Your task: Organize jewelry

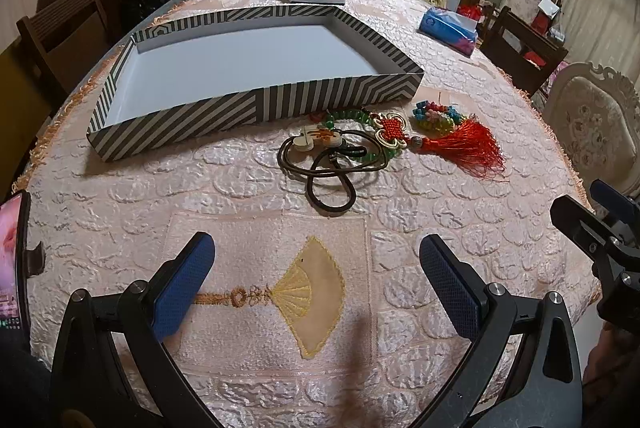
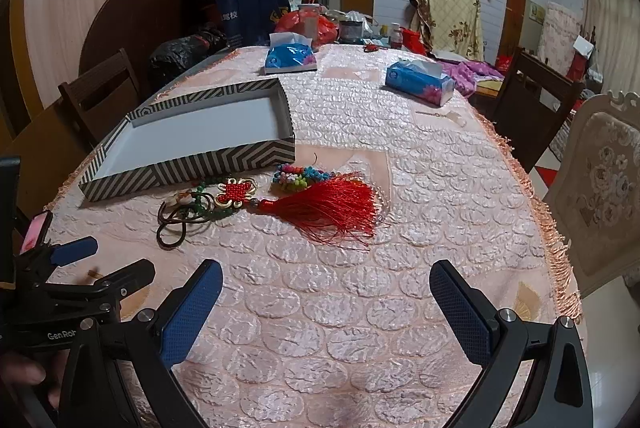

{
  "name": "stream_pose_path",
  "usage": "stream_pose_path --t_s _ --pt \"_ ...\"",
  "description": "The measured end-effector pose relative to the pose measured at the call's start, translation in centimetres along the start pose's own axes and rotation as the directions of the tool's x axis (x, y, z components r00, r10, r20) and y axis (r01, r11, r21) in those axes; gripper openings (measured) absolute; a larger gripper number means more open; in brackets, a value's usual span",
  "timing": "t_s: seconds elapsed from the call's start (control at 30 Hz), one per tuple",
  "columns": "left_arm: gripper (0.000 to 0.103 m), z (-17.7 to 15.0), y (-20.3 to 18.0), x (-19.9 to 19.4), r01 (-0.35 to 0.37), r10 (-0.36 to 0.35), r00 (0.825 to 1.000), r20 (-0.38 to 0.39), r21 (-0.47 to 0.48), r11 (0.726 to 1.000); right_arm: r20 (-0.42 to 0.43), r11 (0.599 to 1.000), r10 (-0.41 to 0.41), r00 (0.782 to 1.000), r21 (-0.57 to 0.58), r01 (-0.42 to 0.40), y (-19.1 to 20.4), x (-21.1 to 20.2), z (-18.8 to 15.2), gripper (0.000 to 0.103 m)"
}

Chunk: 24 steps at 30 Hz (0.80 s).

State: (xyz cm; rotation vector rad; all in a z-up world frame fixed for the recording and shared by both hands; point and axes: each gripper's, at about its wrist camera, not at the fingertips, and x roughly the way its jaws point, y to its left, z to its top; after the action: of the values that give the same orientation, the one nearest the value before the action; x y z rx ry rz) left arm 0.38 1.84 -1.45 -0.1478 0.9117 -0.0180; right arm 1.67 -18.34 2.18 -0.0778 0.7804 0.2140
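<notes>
**Both grippers wide and empty, jewelry piled in front of the box**

My left gripper (image 1: 316, 280) hangs low over the pink quilted tablecloth (image 1: 120, 196), blue pads spread wide, nothing between them. Under it sits an embroidered fan patch (image 1: 316, 292). My right gripper (image 2: 326, 302) is also spread wide and empty, above bare tablecloth nearer the right side of the table. Each gripper shows at the edge of the other's view: the right one at the far right of the left wrist view, the left one at lower left of the right wrist view, with a bit of my hand (image 2: 24, 374) behind it.

The jewelry lies in one heap on the cloth, ahead of both grippers and apart from them. There's a dark cord necklace (image 1: 332, 172) with a pale pendant (image 1: 316, 140), looped loosely. A green bead bracelet (image 1: 348, 118) overlaps it. A red knot ornament (image 1: 394, 132) with a long red tassel (image 1: 468, 148) lies across the beads, tassel fanned to the right. A multicolored bead piece (image 1: 436, 116) sits just behind the tassel.

The striped box (image 1: 256, 104) stands just behind the heap, open, white inside, nothing in it. None of the jewelry is in the box.

Farther back: two blue tissue packs (image 2: 290, 58) (image 2: 418, 82) and clutter at the table's far end. Chairs (image 2: 100, 88) stand around the table. A phone (image 1: 12, 260) is at the left edge.
</notes>
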Motion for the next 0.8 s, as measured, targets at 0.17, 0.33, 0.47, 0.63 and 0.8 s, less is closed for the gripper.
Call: stream_pose_path --t_s 0.17,0.33,0.47,0.63,0.8 --pt "0.102 0.0 0.1 0.2 -0.006 0.006 1.000 -0.005 -0.002 1.000 -0.003 1.000 0.002 1.000 0.001 -0.002 -0.1 0.2 0.1 0.103" --pt "0.102 -0.1 0.2 0.4 -0.019 0.019 1.000 -0.011 -0.002 1.000 -0.008 1.000 0.009 1.000 0.007 -0.008 -0.2 0.7 -0.1 0.103" --pt "0.102 -0.1 0.3 0.8 -0.038 0.038 0.999 -0.012 0.001 0.999 -0.009 1.000 0.013 1.000 0.013 -0.013 -0.5 1.1 -0.1 0.103" --pt "0.102 -0.1 1.1 1.3 -0.056 0.056 0.998 -0.021 -0.017 0.998 -0.010 0.999 0.018 1.000 0.027 -0.018 -1.1 1.9 -0.3 0.103" --pt "0.102 0.0 2.1 1.7 -0.055 0.053 0.998 -0.028 -0.053 0.997 -0.011 1.000 0.012 1.000 0.022 -0.012 -1.7 3.0 -0.4 0.103"
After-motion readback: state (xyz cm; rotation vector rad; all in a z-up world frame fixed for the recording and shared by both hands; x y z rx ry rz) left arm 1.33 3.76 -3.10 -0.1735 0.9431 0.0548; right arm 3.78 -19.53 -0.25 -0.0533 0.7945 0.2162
